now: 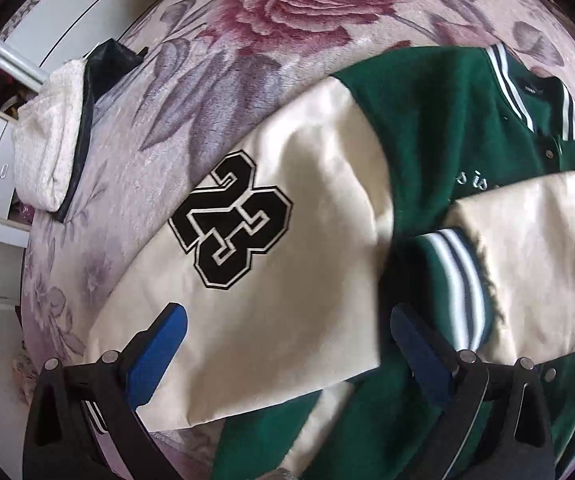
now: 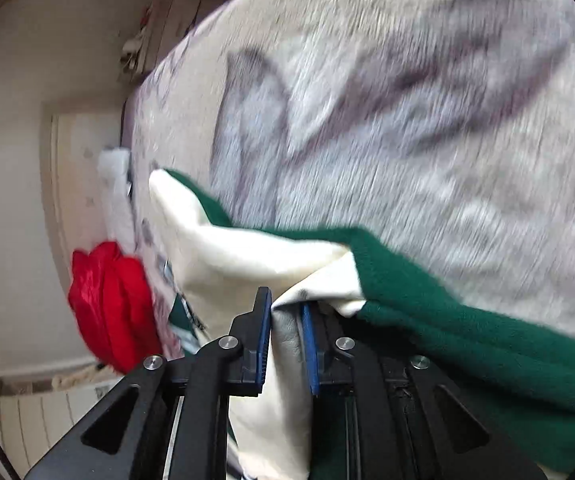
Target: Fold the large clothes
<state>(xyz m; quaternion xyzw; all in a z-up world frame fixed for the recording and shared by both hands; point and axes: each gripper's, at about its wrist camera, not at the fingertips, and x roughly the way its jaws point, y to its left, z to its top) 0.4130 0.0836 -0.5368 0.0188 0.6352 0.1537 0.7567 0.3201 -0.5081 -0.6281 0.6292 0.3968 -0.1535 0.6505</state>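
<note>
The green-and-cream jacket (image 1: 427, 152) lies on the floral bed (image 1: 247, 60); the left claw (image 1: 287, 344) hovers open above its numbered sleeve; the right claw (image 2: 285, 344), pinching cream fabric, may lose that thin bunched fold.

The jacket (image 1: 427, 128) lies on the blanket (image 1: 215, 92) (both sleeves folded across it), a folded garment (image 1: 53, 136) to its left
</note>
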